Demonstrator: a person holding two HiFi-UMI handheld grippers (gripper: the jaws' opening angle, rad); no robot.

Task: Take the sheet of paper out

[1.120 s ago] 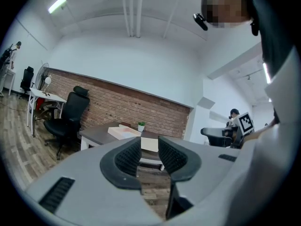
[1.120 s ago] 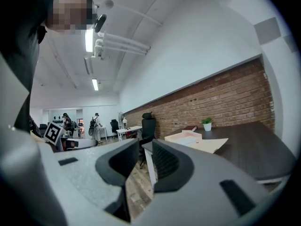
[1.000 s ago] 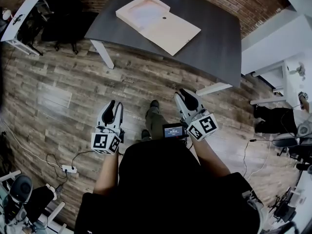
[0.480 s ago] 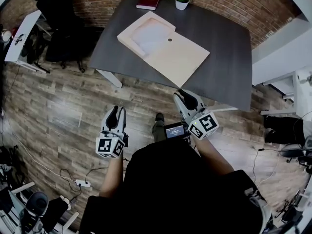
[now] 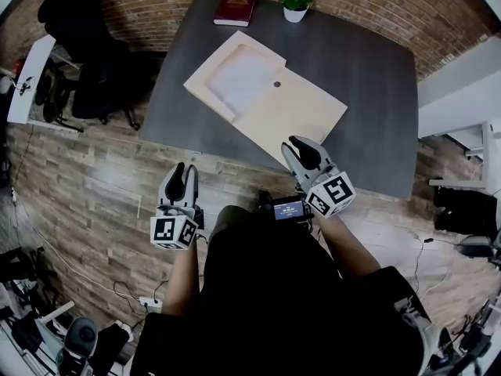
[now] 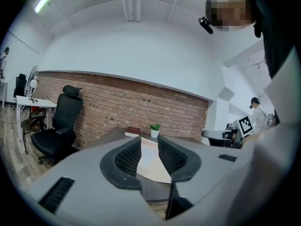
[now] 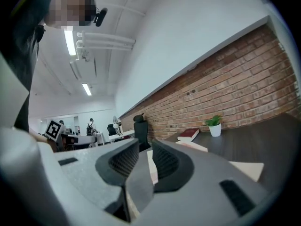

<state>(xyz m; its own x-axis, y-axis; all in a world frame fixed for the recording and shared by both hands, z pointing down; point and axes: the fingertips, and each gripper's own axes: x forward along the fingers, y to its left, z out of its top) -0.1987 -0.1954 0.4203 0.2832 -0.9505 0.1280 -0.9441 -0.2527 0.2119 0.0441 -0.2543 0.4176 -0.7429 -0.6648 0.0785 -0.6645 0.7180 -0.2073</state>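
white sheet of paper (image 5: pixel 237 74), lying flat in tray half of open beige folder (image 5: pixel 301 117), folder diagonal on dark table (image 5: pixel 368 77), tray end at 10 o'clock, flap at 4 o'clock

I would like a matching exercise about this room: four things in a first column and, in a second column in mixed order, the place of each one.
Things:
1. dark red rectangular book
2. green plant in a small white pot
3. open beige cardboard file box
4. black office chair

Places, as the head view shows them:
a. on the wooden floor, left of the dark grey table
b. middle of the table
c. far table edge, right of its neighbour
d. far table edge, left of its neighbour

Pairs: 1-d, 2-c, 3-b, 4-a
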